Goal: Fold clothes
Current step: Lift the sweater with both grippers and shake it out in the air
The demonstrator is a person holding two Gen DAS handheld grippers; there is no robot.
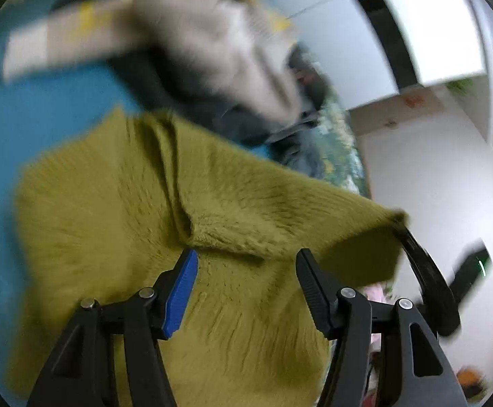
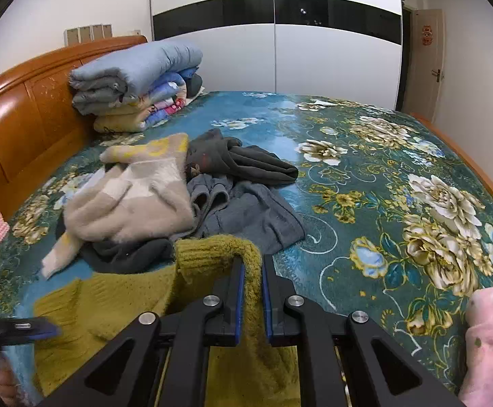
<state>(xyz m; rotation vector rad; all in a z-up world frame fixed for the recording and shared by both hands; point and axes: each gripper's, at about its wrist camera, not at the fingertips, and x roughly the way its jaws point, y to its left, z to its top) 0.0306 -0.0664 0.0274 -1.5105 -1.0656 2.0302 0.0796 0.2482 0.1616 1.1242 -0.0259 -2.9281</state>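
An olive-green knit sweater [image 2: 117,298] lies on the bed at the near edge. My right gripper [image 2: 253,264] is shut on a raised fold of the sweater. In the left wrist view the sweater [image 1: 117,224] fills the lower half, blurred by motion. My left gripper [image 1: 246,264] is open just above it, with nothing between its fingers. The right gripper's black finger [image 1: 426,271] shows at the sweater's lifted corner [image 1: 392,217]. The left gripper's blue-tipped finger [image 2: 19,330] shows at the left edge of the right wrist view.
A beige sweater [image 2: 134,196], a grey garment [image 2: 253,213] and a dark one [image 2: 246,159] lie heaped beyond the sweater. Folded quilts [image 2: 137,81] stand against the wooden headboard [image 2: 19,118]. A pink garment [image 2: 490,339] lies at right. The floral bedspread [image 2: 399,176] stretches rightward.
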